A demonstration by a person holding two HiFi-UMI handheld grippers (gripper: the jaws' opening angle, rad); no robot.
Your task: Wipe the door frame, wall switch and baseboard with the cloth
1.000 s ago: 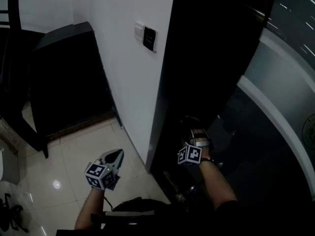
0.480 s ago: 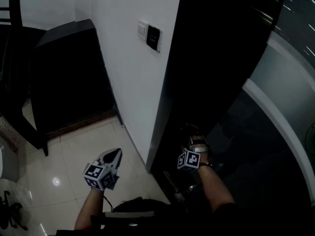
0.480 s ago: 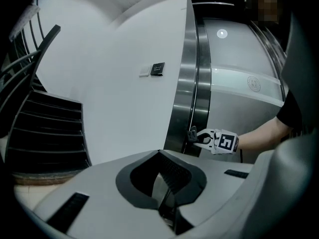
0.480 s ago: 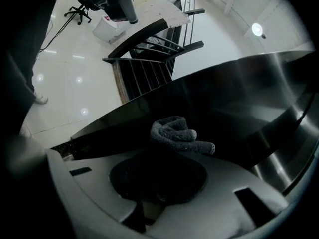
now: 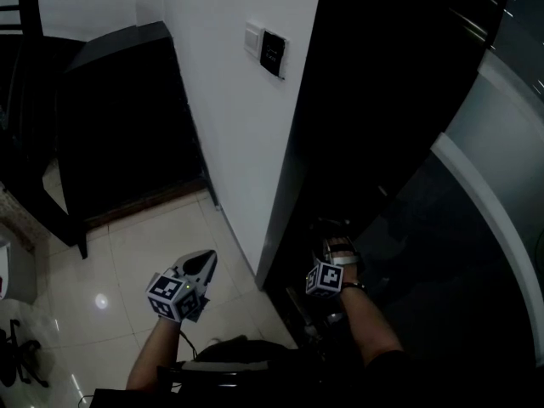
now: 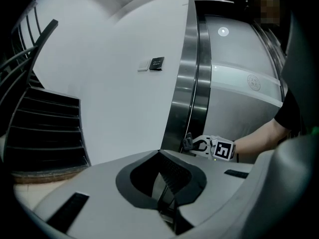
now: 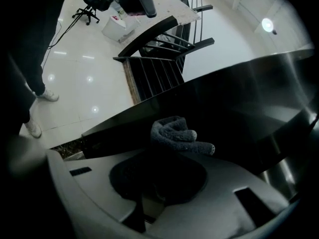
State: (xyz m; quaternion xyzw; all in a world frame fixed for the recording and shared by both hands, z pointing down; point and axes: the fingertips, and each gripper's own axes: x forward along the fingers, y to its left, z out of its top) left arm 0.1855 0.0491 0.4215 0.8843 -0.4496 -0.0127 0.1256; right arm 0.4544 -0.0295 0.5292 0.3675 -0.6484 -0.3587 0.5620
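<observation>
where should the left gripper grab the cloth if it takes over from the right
Probably the rolled grey fold of the cloth that sticks out past the right gripper, which is shut on it. Come from the tiled floor side, since the far side lies against the dark door frame.

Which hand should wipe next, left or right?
Right. The right tongs grip the cloth low at the dark door frame. The left tongs are shut on nothing, out over the floor.
</observation>
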